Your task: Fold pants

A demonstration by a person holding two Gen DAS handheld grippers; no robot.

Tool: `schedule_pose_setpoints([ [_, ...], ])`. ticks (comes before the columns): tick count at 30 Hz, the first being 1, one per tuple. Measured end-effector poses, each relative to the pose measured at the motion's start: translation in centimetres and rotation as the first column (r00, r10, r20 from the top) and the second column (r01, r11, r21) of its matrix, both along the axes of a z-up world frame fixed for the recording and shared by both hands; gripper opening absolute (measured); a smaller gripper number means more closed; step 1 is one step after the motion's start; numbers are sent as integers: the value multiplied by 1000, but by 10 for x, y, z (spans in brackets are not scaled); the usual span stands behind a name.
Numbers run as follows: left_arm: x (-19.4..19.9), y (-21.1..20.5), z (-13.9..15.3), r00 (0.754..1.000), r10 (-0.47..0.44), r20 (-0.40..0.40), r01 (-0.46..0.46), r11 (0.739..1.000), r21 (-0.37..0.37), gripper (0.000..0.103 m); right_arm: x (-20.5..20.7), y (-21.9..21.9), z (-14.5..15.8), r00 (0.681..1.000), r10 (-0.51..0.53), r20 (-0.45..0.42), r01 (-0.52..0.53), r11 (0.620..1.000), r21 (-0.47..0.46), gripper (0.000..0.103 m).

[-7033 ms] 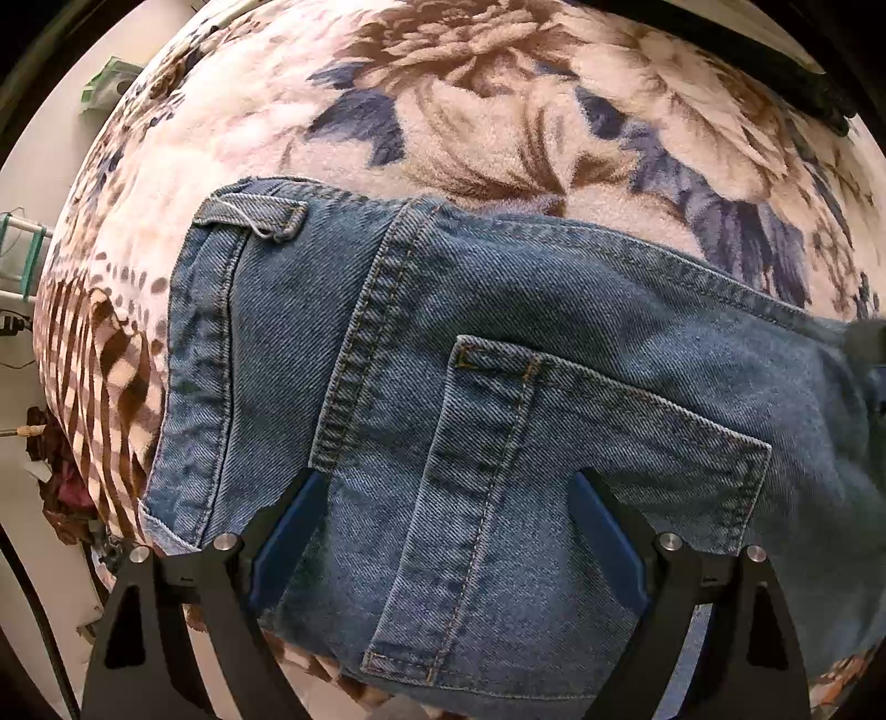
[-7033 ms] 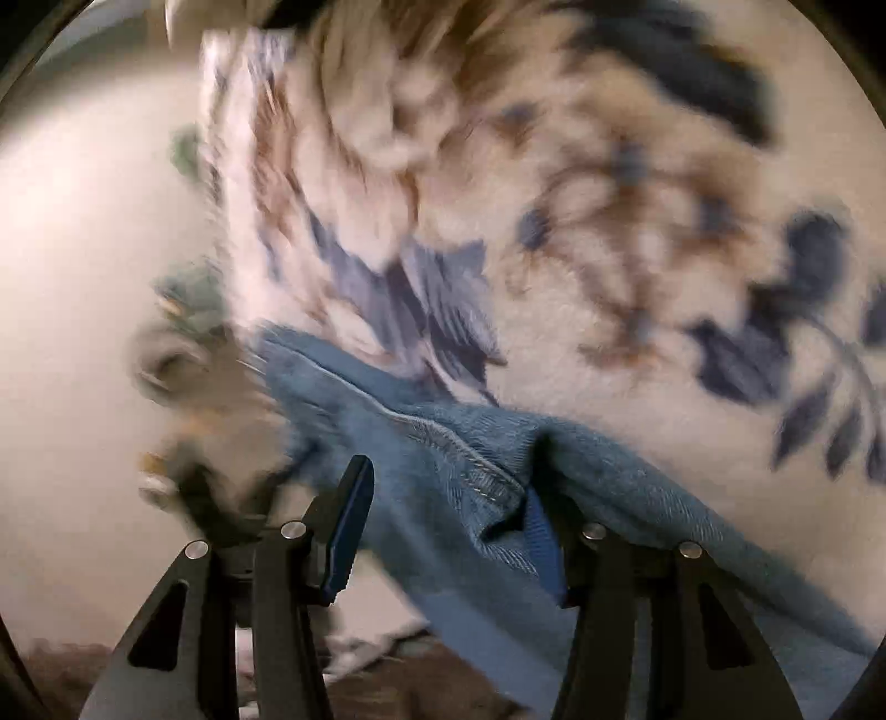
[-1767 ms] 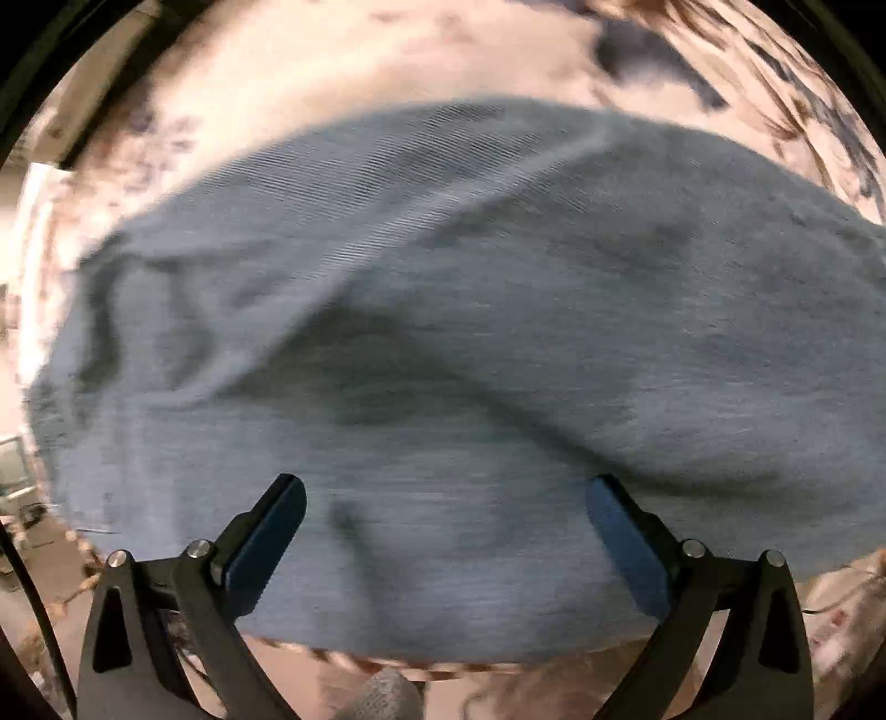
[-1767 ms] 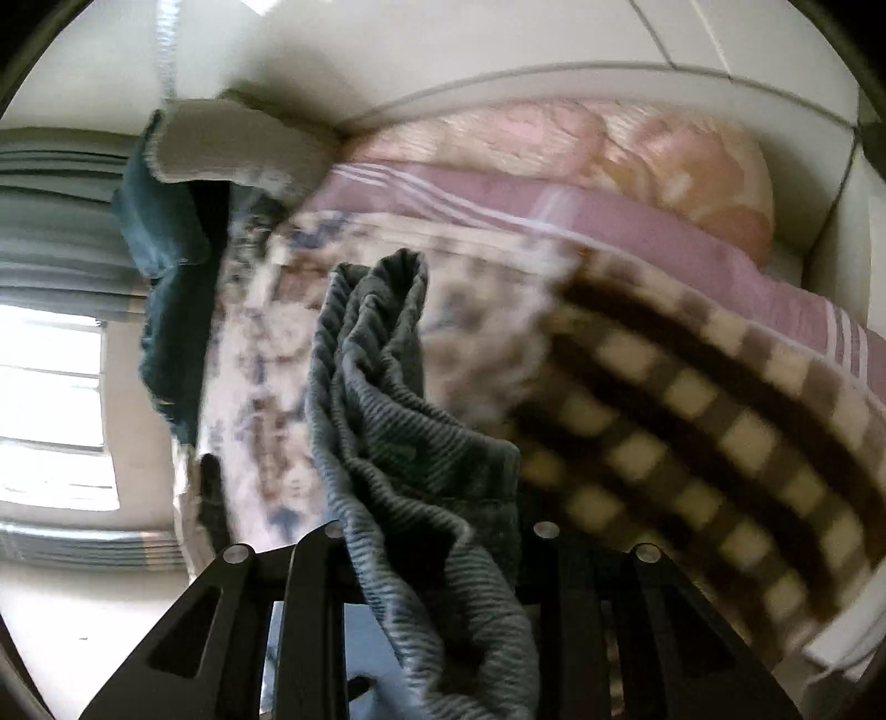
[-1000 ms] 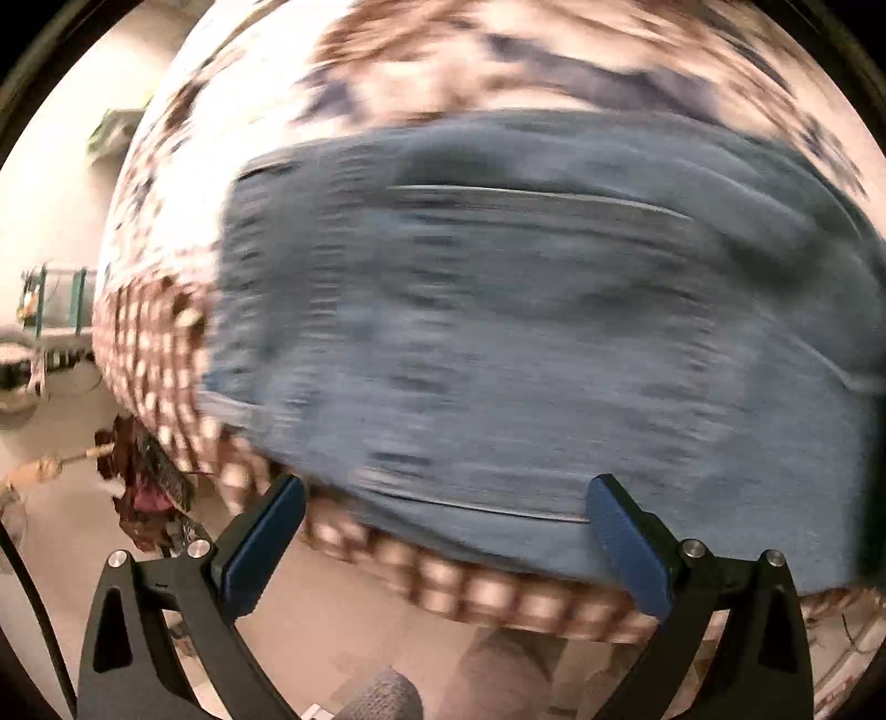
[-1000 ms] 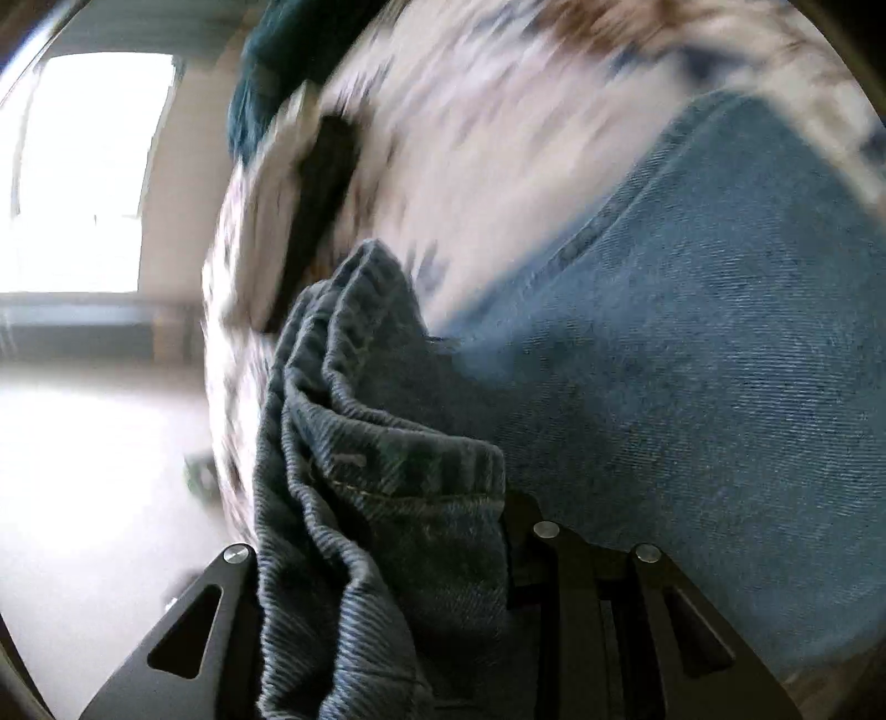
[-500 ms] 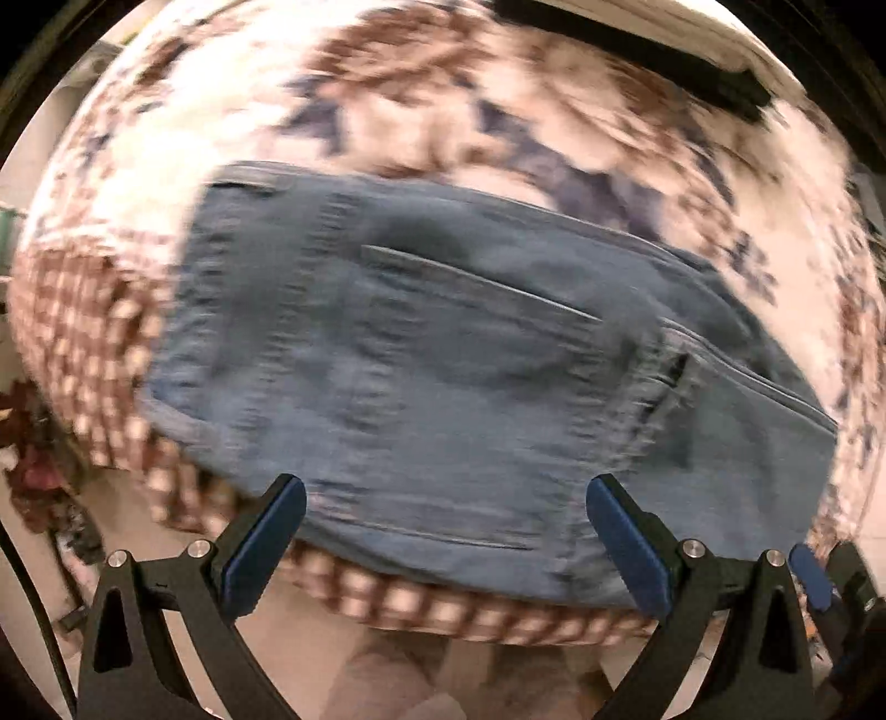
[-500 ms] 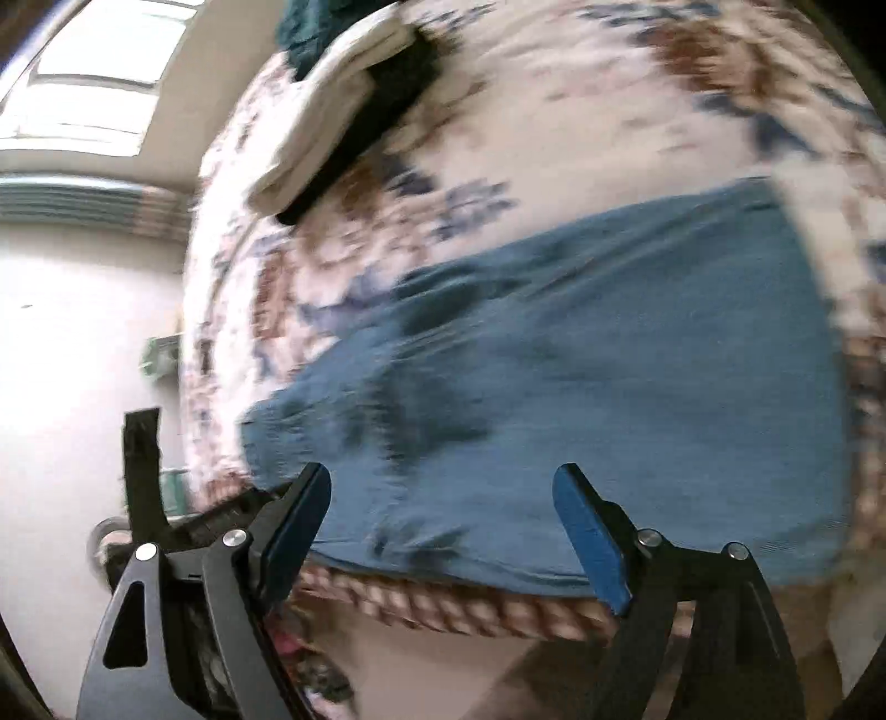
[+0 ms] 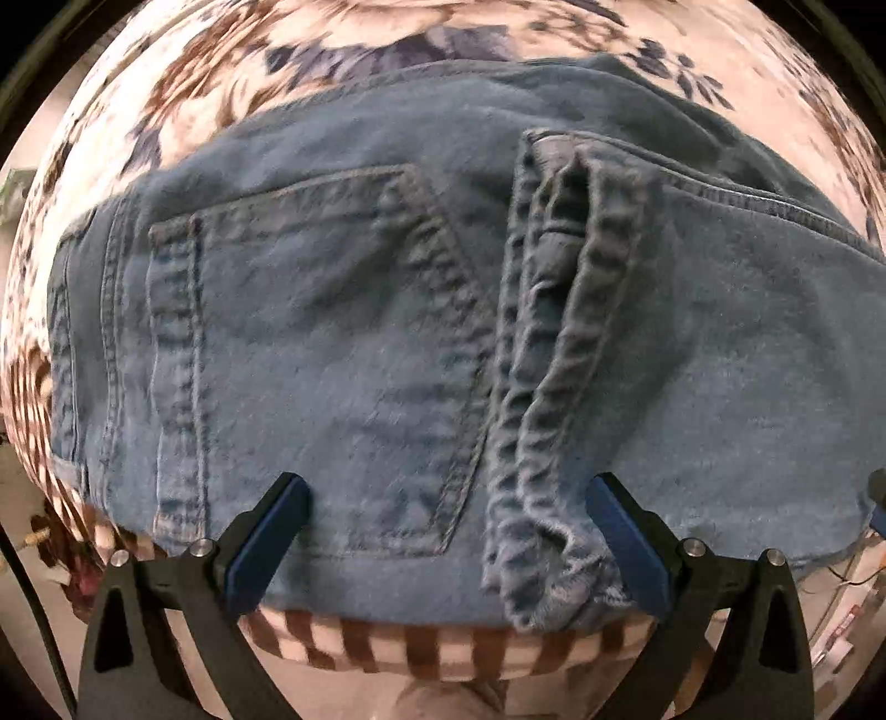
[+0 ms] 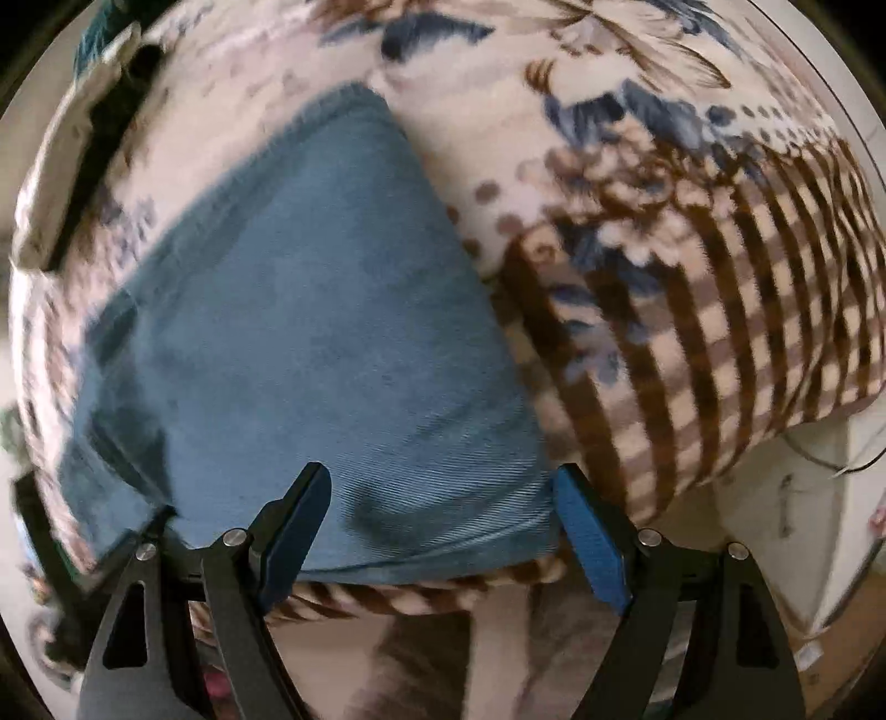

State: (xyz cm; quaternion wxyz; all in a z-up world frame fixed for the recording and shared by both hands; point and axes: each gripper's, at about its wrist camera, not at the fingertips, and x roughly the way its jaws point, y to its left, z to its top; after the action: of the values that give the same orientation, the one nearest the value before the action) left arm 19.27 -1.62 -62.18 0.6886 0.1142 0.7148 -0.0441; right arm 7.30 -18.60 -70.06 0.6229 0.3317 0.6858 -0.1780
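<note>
The blue jeans [image 9: 343, 343] lie folded on a floral blanket [image 9: 387, 33], near its checked front edge. In the left wrist view the back pocket [image 9: 310, 354] faces up and the leg hems [image 9: 554, 354] lie over it just to the right. My left gripper [image 9: 443, 537] is open and empty, its fingers over the near edge of the jeans. In the right wrist view the plain folded end of the jeans [image 10: 310, 343] shows. My right gripper [image 10: 443, 526] is open and empty over its near edge.
The blanket's brown checked border [image 10: 720, 310] hangs over the bed edge. A dark and white object [image 10: 83, 149] lies on the bed at the far left. The floor [image 10: 786, 526] shows below the edge at right.
My right gripper has let go of the leg ends, which now lie on the pocket. Both grippers have come down close to the near edge of the folded jeans.
</note>
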Motion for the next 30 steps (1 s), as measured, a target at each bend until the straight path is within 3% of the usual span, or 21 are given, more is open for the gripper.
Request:
schedule_pose_setpoints([
  [3,-4,5,5,1000,17,-10,-17,1000,-11,98,-2,7,-13,997,48,-63,-46,998,30,85],
  [8,-21,3,12,999,43,0,-43,999,-26,98,-3,12,-21,993,64,-97,-57,996,74,85],
  [10,-31,9,27,991,131,4,-130,987,-91,98,-2,14,-12,992,73,-102,-68,996,48,85],
  [12,-37,35,44,967,252,27,-242,950,-196,98,6,16,7,990,108,-89,-110,994,-19,85],
  [13,-44,58,58,929,365,56,-340,904,-259,98,11,19,17,989,122,-80,-126,991,-45,85],
  [15,-55,90,69,865,496,74,-453,836,-308,98,23,33,31,986,151,-68,-156,984,-82,85],
  [16,-64,118,73,803,592,75,-541,775,-325,98,32,41,36,984,170,-61,-175,980,-93,85],
  [17,-69,132,74,763,641,78,-586,738,-333,98,41,53,40,980,192,-54,-197,975,-100,85],
  [18,-79,162,74,677,732,74,-667,653,-359,98,51,66,43,975,216,-46,-220,970,-104,85],
  [19,-87,183,70,605,794,59,-721,578,-383,98,61,79,45,971,237,-38,-240,965,-105,85],
  [20,-86,205,65,555,831,41,-755,523,-396,98,70,90,45,965,258,-33,-260,960,-101,85],
  [21,-98,231,58,446,895,9,-811,408,-419,97,78,101,44,959,280,-32,-282,955,-95,85],
  [22,-103,248,53,363,932,-12,-835,320,-448,92,88,116,43,952,306,-27,-308,947,-90,85],
  [23,-106,254,49,310,950,-38,-843,256,-473,86,94,126,42,946,323,-21,-323,942,-88,85],
  [24,-105,263,47,293,954,-58,-844,229,-486,73,101,137,41,939,343,-20,-343,935,-87,85],
  [25,-105,273,38,274,958,-85,-838,195,-509,70,109,150,39,930,366,-24,-367,926,-84,85],
  [27,-103,278,32,261,959,-107,-830,166,-532,70,118,165,37,922,387,-22,-387,919,-79,85],
  [29,-99,283,32,266,957,-118,-825,163,-541,70,130,178,35,911,411,-31,-413,907,-81,85],
  [30,-96,283,29,281,954,-103,-822,184,-539,70,133,183,33,904,426,-38,-427,900,-86,85],
])
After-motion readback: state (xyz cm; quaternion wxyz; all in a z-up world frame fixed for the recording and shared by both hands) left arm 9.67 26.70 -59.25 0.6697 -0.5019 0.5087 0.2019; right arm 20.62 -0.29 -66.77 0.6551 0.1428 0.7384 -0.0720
